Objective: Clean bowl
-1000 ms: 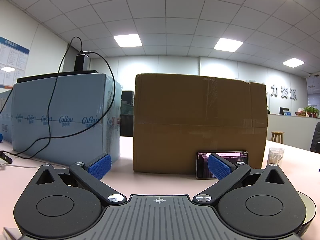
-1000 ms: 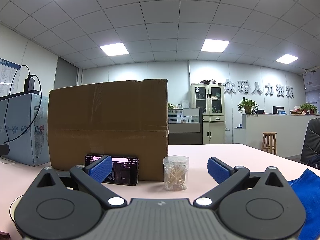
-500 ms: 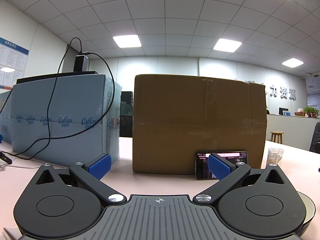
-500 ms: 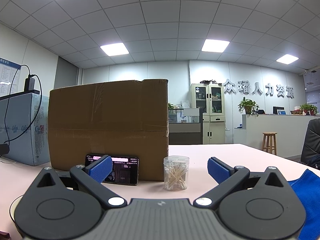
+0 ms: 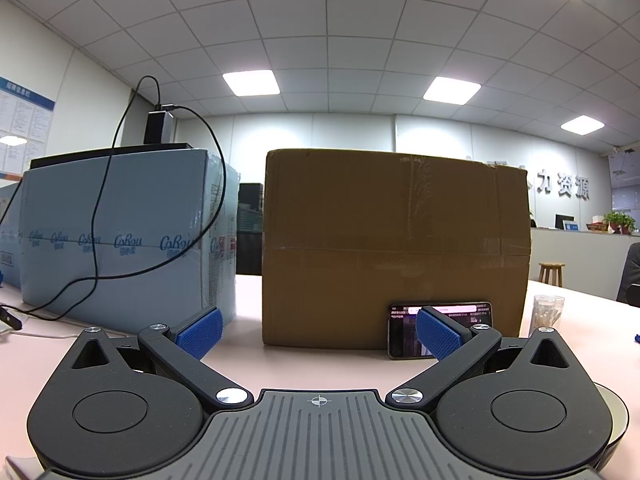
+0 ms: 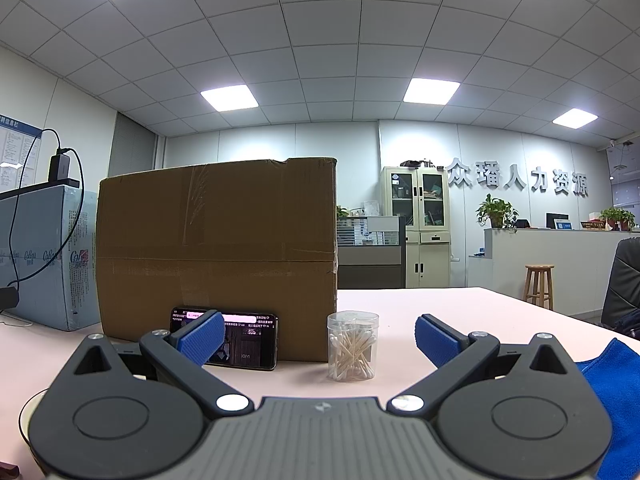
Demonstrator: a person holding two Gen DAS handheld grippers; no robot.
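Looks like nothing is being cleaned yet: the left gripper (image 5: pixel 318 330) and right gripper (image 6: pixel 316 334) are both being held spread wide and empty over the smooth pink table (image 6: pixel 440 308). Only a pale curved sliver of the bowl (image 5: pixel 616 416) is being shown, tucked between the two grippers. The fuzzy blue cloth (image 6: pixel 612 392) is being left untouched at far right, with the clear plastic cotton swab jar (image 6: pixel 353 346) and taped cardboard box (image 6: pixel 216 256) ahead.
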